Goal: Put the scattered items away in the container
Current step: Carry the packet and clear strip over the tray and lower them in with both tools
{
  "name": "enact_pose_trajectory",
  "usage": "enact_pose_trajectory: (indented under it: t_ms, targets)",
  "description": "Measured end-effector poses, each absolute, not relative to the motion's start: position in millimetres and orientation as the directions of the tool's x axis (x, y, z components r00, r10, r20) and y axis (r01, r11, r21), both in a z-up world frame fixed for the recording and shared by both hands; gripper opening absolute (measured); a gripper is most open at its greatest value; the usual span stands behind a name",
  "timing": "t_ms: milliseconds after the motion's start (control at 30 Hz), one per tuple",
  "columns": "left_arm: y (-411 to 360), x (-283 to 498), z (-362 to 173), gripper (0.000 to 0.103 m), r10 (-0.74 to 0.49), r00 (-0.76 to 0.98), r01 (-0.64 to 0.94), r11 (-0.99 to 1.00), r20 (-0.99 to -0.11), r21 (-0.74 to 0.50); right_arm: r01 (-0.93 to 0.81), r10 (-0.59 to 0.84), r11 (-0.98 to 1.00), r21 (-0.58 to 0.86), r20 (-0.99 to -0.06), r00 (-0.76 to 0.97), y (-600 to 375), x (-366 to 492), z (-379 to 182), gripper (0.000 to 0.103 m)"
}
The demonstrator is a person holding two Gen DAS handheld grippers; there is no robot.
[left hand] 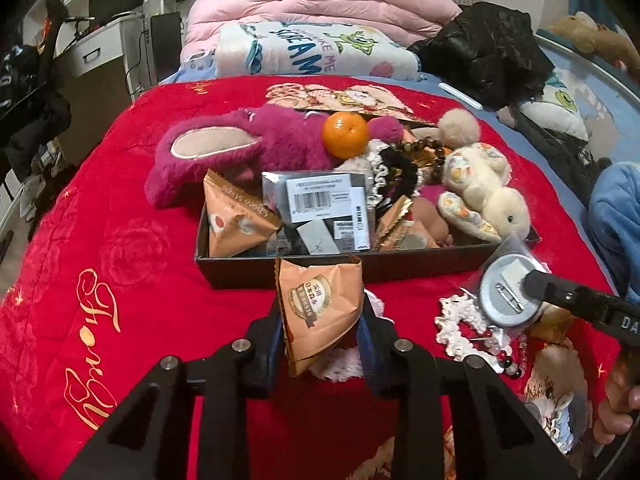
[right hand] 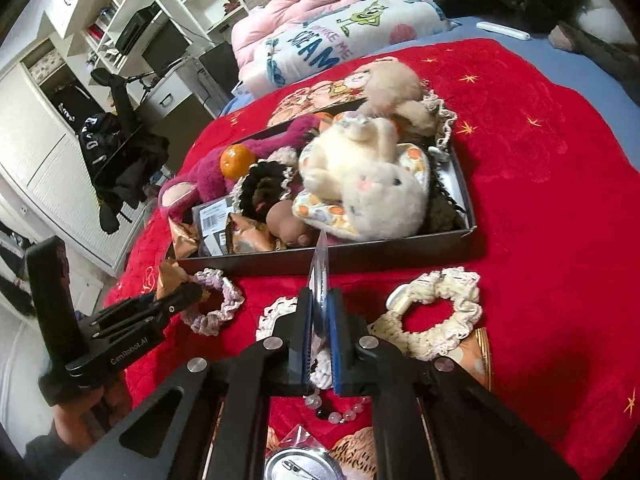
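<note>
The left gripper (left hand: 320, 316) pinches an orange packet (left hand: 320, 308). The right gripper (right hand: 319, 332) pinches a bagged badge (left hand: 505, 294), near the full box (left hand: 320, 270).

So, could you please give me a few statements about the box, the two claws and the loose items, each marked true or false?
1. The left claw grips an orange snack packet. True.
2. The right claw is empty. False: it is shut on a bagged round badge.
3. The tangerine sits in the box. True.
4. The white plush rabbit lies on the red blanket outside the box. False: it is in the box.
5. A cream scrunchie lies outside the box. True.
</note>
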State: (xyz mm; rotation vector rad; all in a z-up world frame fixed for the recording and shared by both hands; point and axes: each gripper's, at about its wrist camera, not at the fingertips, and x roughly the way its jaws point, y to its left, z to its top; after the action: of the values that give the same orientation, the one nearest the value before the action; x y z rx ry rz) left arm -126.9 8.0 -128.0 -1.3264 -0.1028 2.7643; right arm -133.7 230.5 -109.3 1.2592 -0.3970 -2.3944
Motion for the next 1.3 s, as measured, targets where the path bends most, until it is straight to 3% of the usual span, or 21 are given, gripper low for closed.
enact_pose_trajectory:
  t_ms: [333, 800, 1300]
  targets:
    - [8, -119, -107, 0.033, 0.109, -0.667, -0.049, -0.994, -0.737, -0.103, 0.194, -0.496, -0.862, 0.467, -0.701, -0.513, 239, -132, -108, 0.007]
    - [23, -111, -84, 0.033, 0.116, -0.709, -0.085, -0.993, -0.695, -0.079, 0.223, -0.502, -0.852, 0.474, -0.614, -0.609, 253, -120, -63, 0.007]
    - [37, -116, -65, 0.033, 0.132, -0.725, -0.123, -0.991, -0.676, -0.061, 0.269, -0.476, -0.874, 0.406, -0.6, -0.643, 240, -114, -47, 0.007]
